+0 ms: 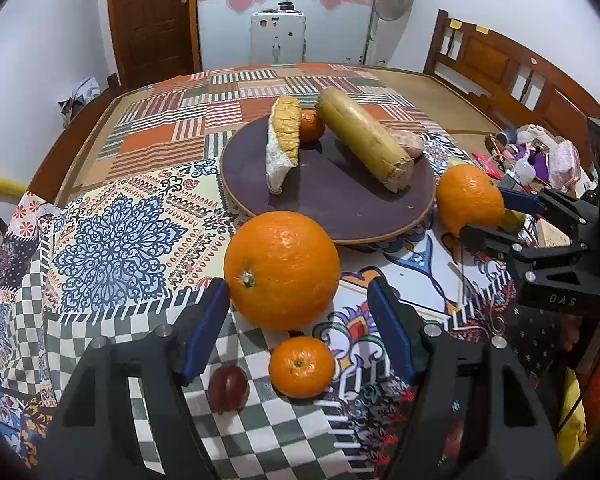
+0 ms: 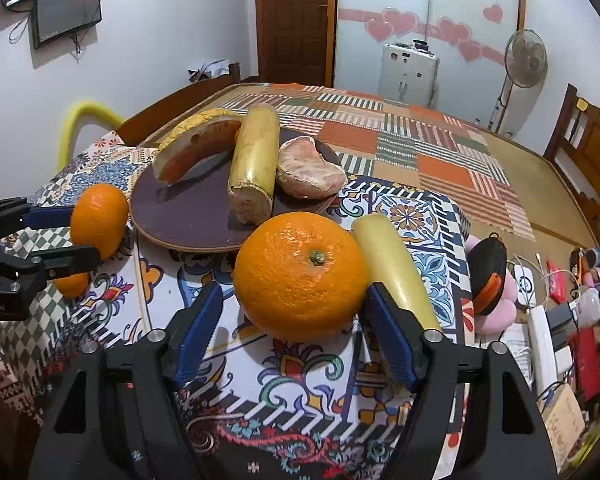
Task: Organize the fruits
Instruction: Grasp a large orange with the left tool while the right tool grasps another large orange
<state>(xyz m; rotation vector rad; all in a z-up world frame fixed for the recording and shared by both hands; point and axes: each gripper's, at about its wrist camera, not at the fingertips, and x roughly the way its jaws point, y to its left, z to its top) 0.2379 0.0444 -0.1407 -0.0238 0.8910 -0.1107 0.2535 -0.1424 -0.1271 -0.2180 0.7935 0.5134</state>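
Altogether two large oranges [image 1: 282,270], three small mandarins [image 1: 301,367], one plate [image 1: 340,204].

we're in a home, a lived-in bedroom by the look of it: a brown panelled wooden door [image 1: 154,20], a frosted glass partition with pink heart stickers [image 2: 416,24], a white pedestal fan [image 2: 526,60], a carved wooden headboard [image 1: 496,68], a dark wall-mounted screen [image 2: 66,12], and patchwork patterned cloths [image 1: 112,240] spread over the wide flat surface.
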